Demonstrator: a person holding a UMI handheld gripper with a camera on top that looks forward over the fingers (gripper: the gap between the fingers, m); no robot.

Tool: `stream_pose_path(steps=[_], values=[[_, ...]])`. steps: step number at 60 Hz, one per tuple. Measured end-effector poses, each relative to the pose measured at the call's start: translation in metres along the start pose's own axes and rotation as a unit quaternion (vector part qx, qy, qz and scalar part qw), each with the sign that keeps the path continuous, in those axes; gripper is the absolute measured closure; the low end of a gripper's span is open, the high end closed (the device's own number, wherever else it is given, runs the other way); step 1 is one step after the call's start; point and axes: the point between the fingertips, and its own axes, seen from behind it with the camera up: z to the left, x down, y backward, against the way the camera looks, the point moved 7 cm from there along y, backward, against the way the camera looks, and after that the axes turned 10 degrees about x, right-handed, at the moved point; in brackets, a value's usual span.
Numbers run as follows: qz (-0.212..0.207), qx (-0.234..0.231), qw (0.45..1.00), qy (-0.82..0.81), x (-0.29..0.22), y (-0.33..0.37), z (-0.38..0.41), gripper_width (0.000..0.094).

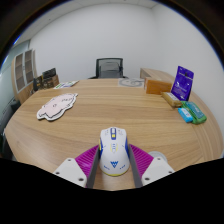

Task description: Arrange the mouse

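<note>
A white computer mouse (pixel 113 146) with blue and yellow markings lies lengthwise between my gripper's (pixel 113 158) two fingers, over the near edge of a round wooden table (pixel 110 108). Both fingers, with their pink pads (pixel 88 158), lie against the mouse's sides. The gripper is shut on the mouse. The mouse's underside is hidden, so I cannot tell whether it rests on the table or is held just above it.
A white cat-shaped mat (pixel 55 106) lies on the table to the left. To the right are teal and green packets (pixel 188 113), a purple box (pixel 182 82) and a cardboard box (pixel 158 85). A black office chair (pixel 108 68) stands beyond the table's far edge.
</note>
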Motion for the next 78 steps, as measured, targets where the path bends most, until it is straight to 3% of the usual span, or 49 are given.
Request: stream_pose_path(steps=[16,20,26,37,46,56,60,70,76,78], values=[[0.032,0.012,0.999,-0.010,-0.008,-0.005,0.004,0.0589],[0.039,0.004,0.999,-0.027,-0.020,-0.002,0.017,0.0589],[0.016,0.013,1.000,-0.022,-0.056,-0.001,0.054,0.0590],[0.003,-0.002,0.999,-0.041,-0.128,-0.039,0.179,0.0589],[0.035,0.008,0.998,-0.056,-0.154,-0.092,0.250,0.0590],[0.081,0.026,0.995,-0.048,-0.147,-0.130,0.277,0.0586],[0.074,0.035,0.996,-0.039,-0.149,-0.134,0.278,0.0580],[0.096,0.027,0.995,-0.018,-0.151,-0.131,0.280,0.0381],[0.085,0.009,0.996,-0.033,-0.155,-0.110,0.281,0.0083],[0.078,0.001,0.996,-0.036,-0.157,-0.099,0.282,0.0102]])
